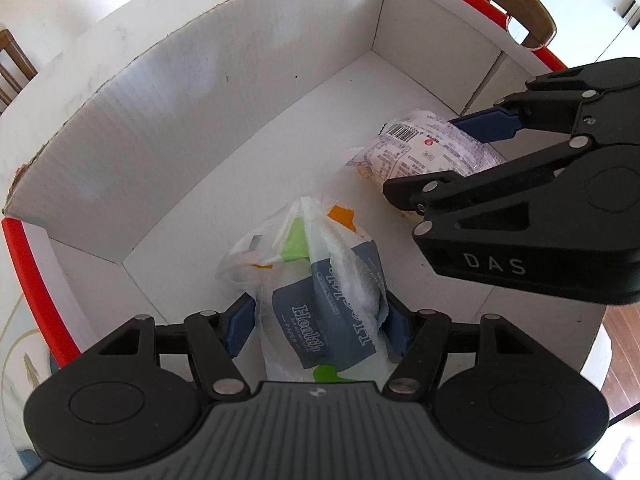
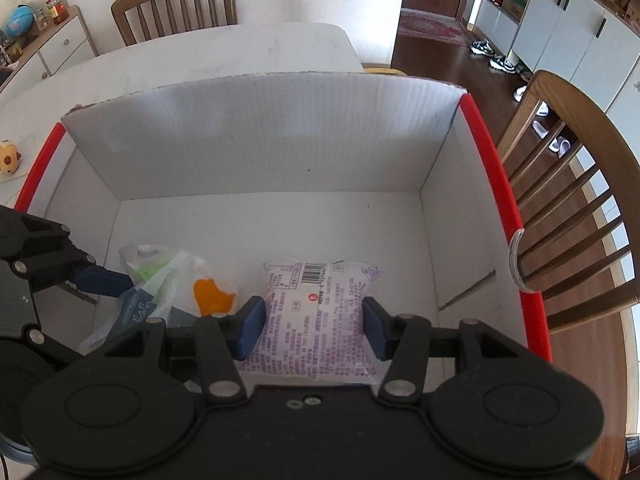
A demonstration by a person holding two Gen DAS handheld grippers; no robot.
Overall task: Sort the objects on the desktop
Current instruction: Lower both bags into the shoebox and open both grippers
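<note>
The pale round-cornered table lies under everything I am working on, with brown slatted wooden chairs drawn up around it. On it stands the big open white corrugated-cardboard box with red edges, and both my claws reach down into it.

On the box floor, to my left, sits the crumpled white plastic pack of paper tissues with slate-blue label panels and green and orange patches. I read "Health" in white on the blue, with "PAPER" in small letters beneath it; a second panel repeats the word sideways, creased so I can't make out the whole of it. My left claw has its blue pads pressed against both sides of this pack, at a middling width, gripping it as it rests on the floor of the box.

Just beside it, to my right, is the smaller puffy clear-and-white plastic pouch covered in purple print. It carries a black barcode near its top edge and a small red round mark below that; the purple text is too fine for me to read. My right claw clasps this pouch by its two sides, blue pads against the wrapper, also at a middling width.

In the left camera the black body of my right claw bears the letters "DAS" in white.

Out on the table, left of the box, stands a small yellow rounded figure.
</note>
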